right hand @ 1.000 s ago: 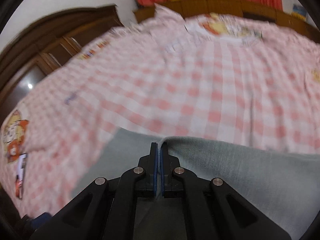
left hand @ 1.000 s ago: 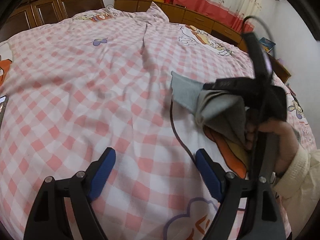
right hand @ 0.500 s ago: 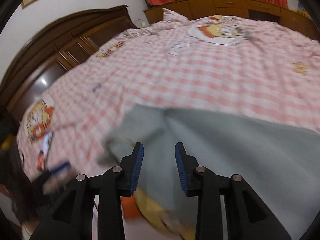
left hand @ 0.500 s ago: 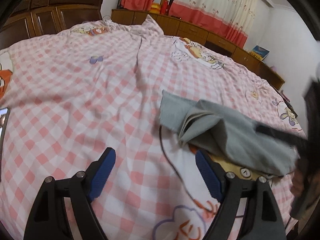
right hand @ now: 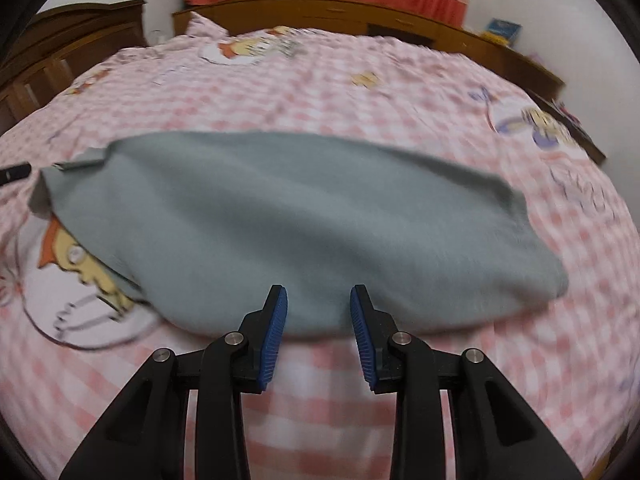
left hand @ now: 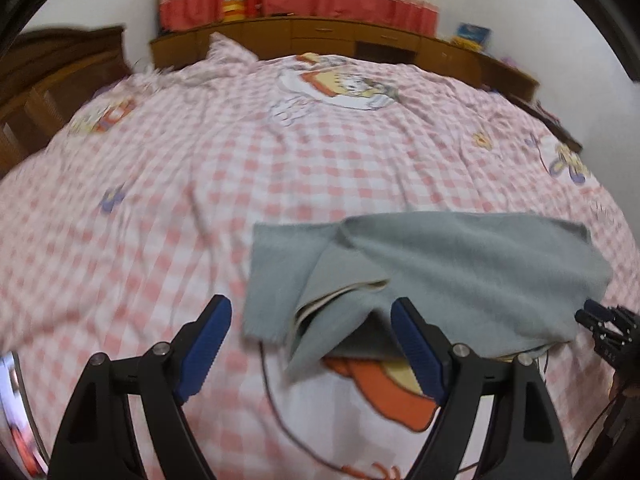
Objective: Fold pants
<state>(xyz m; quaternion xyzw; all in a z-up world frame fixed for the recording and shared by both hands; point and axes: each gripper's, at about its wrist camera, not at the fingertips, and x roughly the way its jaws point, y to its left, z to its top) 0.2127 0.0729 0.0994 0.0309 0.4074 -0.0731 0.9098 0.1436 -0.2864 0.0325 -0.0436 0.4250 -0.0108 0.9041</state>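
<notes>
Right gripper (right hand: pixel 318 334), clamped on grey cloth a second ago, now parted and empty; jaws opened within that second, no longer widening. Grey pants (right hand: pixel 304 224) dropped, lying folded over on pink checked bedsheet (right hand: pixel 320 92), just ahead of right fingertips. Left gripper (left hand: pixel 310 354) wide apart as before, empty, above pants' untidy end. Judgement: fold laid down; loose left end likely needs squaring next.

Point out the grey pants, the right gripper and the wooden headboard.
grey pants (right hand: pixel 304 216), right wrist view, middle of the top layer.
right gripper (right hand: pixel 319 300), right wrist view, gap between its blue-padded fingertips.
wooden headboard (left hand: pixel 60 80), left wrist view, its dark panel at left.
</notes>
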